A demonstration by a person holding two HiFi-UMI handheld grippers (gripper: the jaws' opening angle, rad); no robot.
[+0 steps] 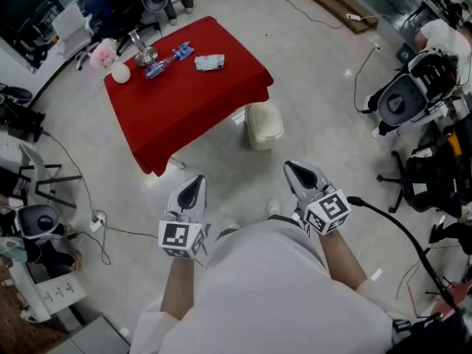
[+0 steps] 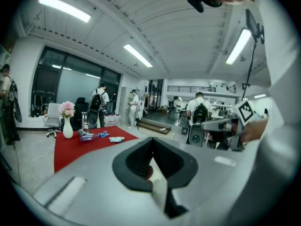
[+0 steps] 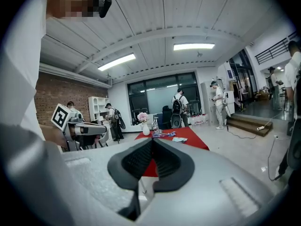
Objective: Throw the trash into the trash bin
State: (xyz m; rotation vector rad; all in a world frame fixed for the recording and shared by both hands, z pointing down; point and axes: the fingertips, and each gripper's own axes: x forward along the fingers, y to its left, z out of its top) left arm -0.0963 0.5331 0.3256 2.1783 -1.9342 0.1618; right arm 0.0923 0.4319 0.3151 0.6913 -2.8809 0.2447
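The red-clothed desk (image 1: 193, 105) stands well ahead of the person, and the lidded beige trash bin (image 1: 263, 125) sits on the floor just beside its near corner, probably so that anything lifted off the top needs only a short carry to be dropped in. The left gripper (image 1: 193, 186) and right gripper (image 1: 297, 172) are held low in front of the body, side by side and aimed toward the desk, well short of it. Each has its fingers (image 2: 134, 164) pressed together with nothing between them, which suits an approach rather than a grasp. They will need to spread before any pick. The trash is on the far part of the desk: a crumpled pale wrapper (image 1: 209, 63), and near it a blue-labelled plastic bottle (image 1: 168, 59) lying on its side. A white vase of pink flowers (image 1: 118, 71) stands at the desk's far corner and looks like something to leave alone.
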